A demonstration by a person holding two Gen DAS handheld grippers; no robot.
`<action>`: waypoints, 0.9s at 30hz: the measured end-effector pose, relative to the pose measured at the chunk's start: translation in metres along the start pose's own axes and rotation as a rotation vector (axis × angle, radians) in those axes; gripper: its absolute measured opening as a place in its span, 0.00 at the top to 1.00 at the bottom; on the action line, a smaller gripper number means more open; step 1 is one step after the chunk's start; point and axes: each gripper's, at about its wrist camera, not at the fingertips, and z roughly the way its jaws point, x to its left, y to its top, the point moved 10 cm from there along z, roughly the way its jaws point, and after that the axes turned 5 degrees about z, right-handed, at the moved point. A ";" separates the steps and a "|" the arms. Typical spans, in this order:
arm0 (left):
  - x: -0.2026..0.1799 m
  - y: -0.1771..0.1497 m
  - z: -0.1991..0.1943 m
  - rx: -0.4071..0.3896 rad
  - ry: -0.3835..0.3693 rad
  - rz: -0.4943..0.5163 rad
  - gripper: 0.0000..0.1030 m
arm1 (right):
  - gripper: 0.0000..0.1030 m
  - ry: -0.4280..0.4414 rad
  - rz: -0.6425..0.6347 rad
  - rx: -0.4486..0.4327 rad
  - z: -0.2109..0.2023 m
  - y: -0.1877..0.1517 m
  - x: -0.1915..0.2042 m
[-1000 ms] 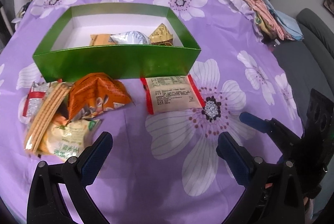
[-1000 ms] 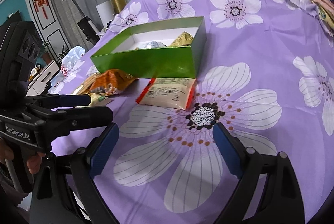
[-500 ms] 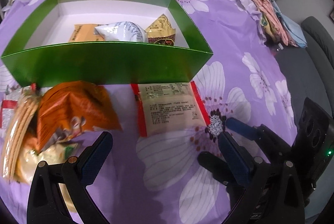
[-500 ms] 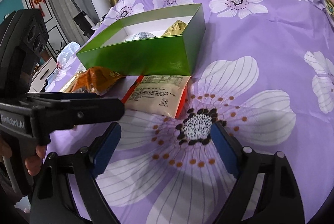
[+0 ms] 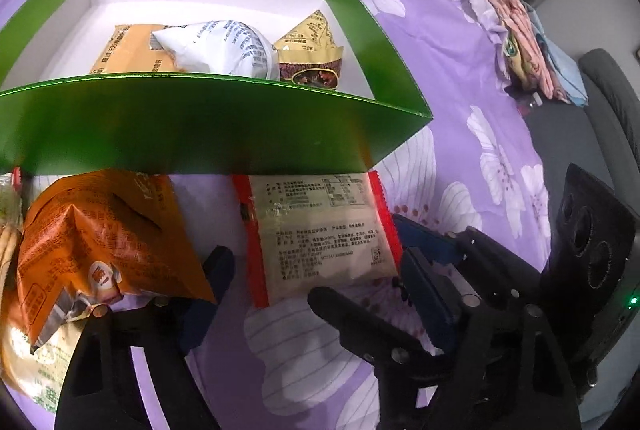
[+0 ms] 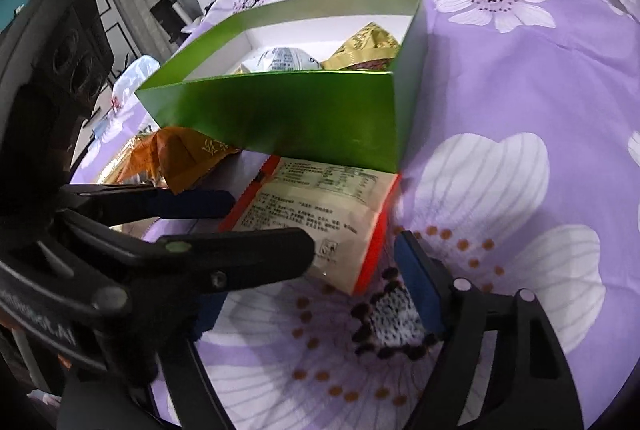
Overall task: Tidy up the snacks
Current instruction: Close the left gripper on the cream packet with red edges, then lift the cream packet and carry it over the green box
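Observation:
A cream snack packet with red edges (image 5: 320, 238) (image 6: 320, 209) lies flat on the purple flowered cloth, just in front of the green box (image 5: 192, 133) (image 6: 288, 117). My left gripper (image 5: 316, 262) (image 6: 272, 220) straddles it, jaws closing, with a gap still showing at its left finger. My right gripper (image 6: 312, 290) (image 5: 356, 258) comes in from the right, also closing. The packet's near right corner lies between its fingers, untouched, and its left finger is largely hidden behind the left gripper. Inside the box lie a white packet (image 5: 224, 45), a gold packet (image 5: 312, 49) and a tan one (image 5: 128, 49).
An orange packet (image 5: 92, 242) (image 6: 180, 153) lies left of the red-edged one, over a pale green-printed packet (image 5: 36, 362). Folded cloths (image 5: 528, 45) sit at the table's far right edge, with a grey sofa (image 5: 608, 101) beyond. The two grippers crowd each other over the packet.
Both grippers moved forward and down onto the red-edged packet, and their jaws narrowed. The right gripper's fingers now cross in front of the left's. The box looms larger.

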 end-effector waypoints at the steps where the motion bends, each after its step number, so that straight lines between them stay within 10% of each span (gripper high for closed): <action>1: -0.001 0.000 0.000 0.000 -0.010 0.003 0.26 | 0.29 -0.004 -0.006 0.002 0.001 0.002 0.000; 9: -0.001 0.000 -0.001 -0.004 -0.013 0.021 0.49 | 0.55 -0.012 -0.050 0.018 0.004 0.005 0.003; 27: -0.041 -0.014 -0.047 -0.078 -0.016 0.124 0.50 | 0.60 -0.034 -0.072 -0.070 -0.048 -0.009 0.029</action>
